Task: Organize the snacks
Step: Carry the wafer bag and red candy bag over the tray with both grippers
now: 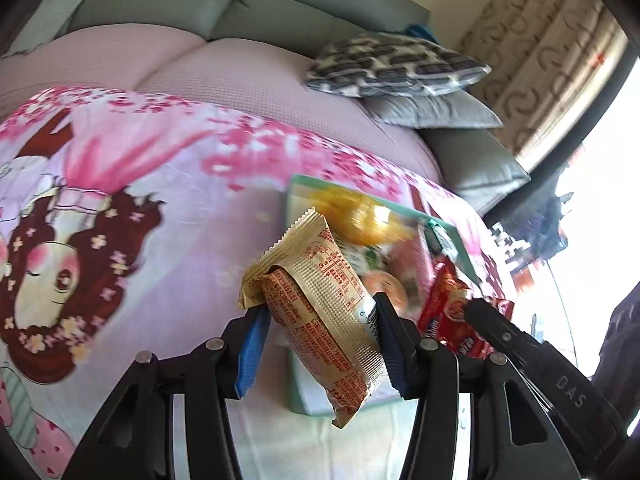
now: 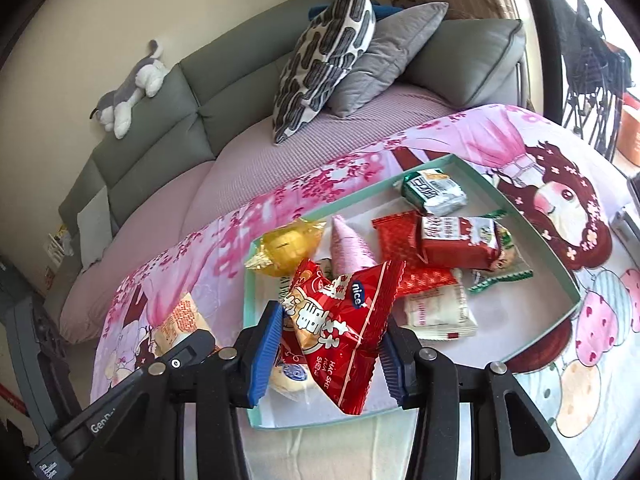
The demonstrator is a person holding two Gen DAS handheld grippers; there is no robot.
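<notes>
Behind everything runs the grey-green sofa (image 2: 152, 120), its seat under a pink cover (image 2: 256, 168), with a patterned cushion (image 2: 324, 56) and a grey cushion (image 2: 384, 52) leaning at its right end and a plush dog (image 2: 128, 92) lying on the backrest. In front of it my work surface wears a pink cartoon cloth (image 2: 560, 168).

On that cloth sits the shallow teal tray (image 2: 532, 232), its long side running from the near left corner back toward the right. Loose snacks lie inside it: a green-and-white pack (image 2: 434, 192) by the far corner, a red-and-white pack (image 2: 460, 240) overlapping a red pack (image 2: 396, 236) near the middle, a pink cone (image 2: 348, 248) and a yellow wrapped sweet (image 2: 288, 248) by the left edge, and a white pack (image 2: 440, 312) toward the near edge.

My right gripper (image 2: 328, 344) is clamped on a red peanut bag (image 2: 344, 320), pads pressing both sides, the bag hanging over the tray's near left corner.

My left gripper (image 1: 320, 332) is clamped on a gold biscuit pack (image 1: 320, 312), held tilted, its top end leaning left above the cloth beside the tray's (image 1: 296, 200) left edge. The tray's contents are blurred in this view.
</notes>
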